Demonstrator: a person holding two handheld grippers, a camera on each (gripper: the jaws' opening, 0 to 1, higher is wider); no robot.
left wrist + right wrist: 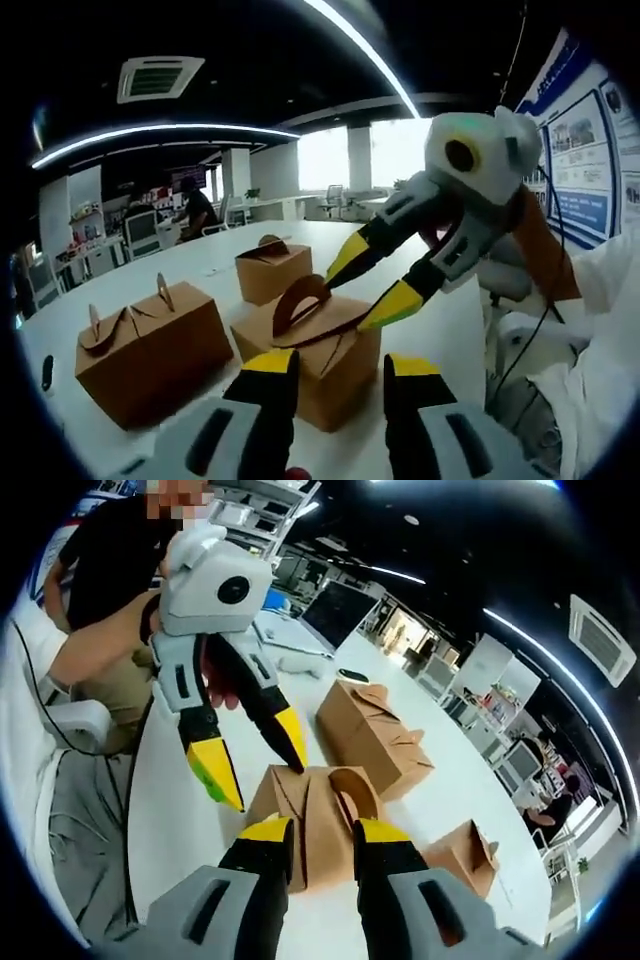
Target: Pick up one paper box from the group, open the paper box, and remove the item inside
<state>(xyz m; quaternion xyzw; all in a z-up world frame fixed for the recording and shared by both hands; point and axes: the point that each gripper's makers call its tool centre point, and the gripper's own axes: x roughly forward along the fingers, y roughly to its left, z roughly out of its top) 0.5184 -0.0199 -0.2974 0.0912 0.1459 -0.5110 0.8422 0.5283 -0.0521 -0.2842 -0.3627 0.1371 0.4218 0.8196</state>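
a: this is a big office room with long lights on the dark ceiling. there is a long white table (200,262) with brown paper boxes on it.

b: how many boxes?

a: three. in the left gripper view the near box (325,345) sits right in front of the left gripper (340,372). a wide box (150,350) is beside it, and a small far box (272,268) is behind. all three rest on the table.

b: is the left gripper holding the near box?

a: no. its yellow tips are spread apart with nothing between them. the box corner pokes up between them, but i can't tell if they touch it.

b: and the other one?

a: the right gripper (375,280) comes in from the side. its jaws are spread too, and the tips are at the handle flaps on top of the near box. i can't see if a flap is pinched.

b: what does the right gripper view show?

a: the same near box (315,820) just past the right gripper's tips. the left gripper (262,765) points down at its top edge. a person in a dark top (120,550) sits behind. the far box (465,855) is partly cut off. what's inside the boxes is hidden.
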